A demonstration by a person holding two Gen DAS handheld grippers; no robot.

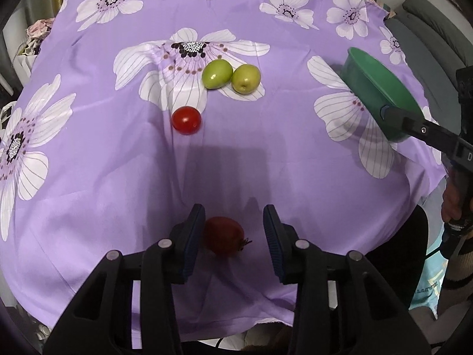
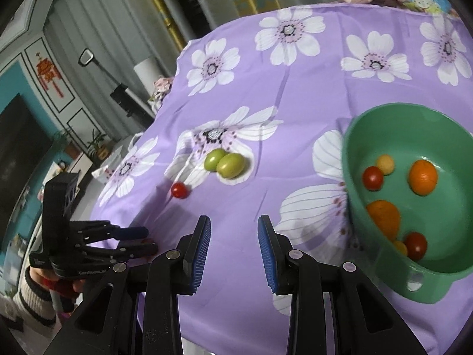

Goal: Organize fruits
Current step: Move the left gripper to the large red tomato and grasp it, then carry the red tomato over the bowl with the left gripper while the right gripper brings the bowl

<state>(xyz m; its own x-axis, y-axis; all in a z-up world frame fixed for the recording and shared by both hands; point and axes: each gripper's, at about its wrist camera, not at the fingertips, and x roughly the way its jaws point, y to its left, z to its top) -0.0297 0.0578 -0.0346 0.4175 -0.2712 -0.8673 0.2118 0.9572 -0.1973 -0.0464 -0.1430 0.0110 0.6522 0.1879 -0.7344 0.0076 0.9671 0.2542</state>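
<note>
My left gripper (image 1: 233, 224) is open, its jaws on either side of a dark red tomato (image 1: 223, 235) lying on the purple flowered cloth; the left pad is close to it. A bright red cherry tomato (image 1: 186, 120) and two green fruits (image 1: 217, 74) (image 1: 246, 78) lie farther out. A green bowl (image 2: 443, 266) at the right holds two orange fruits (image 2: 422, 176), red tomatoes (image 2: 372, 178) and small yellow ones. My right gripper (image 2: 234, 230) is open and empty beside the bowl; in the left wrist view one of its fingers (image 1: 414, 124) crosses in front of the bowl's rim (image 1: 381, 80).
The cloth-covered table (image 2: 295, 94) drops off at its near edge and left edge. My left gripper also shows in the right wrist view (image 2: 139, 241) at the lower left. A grey sofa (image 1: 428, 29) stands beyond the table's right side.
</note>
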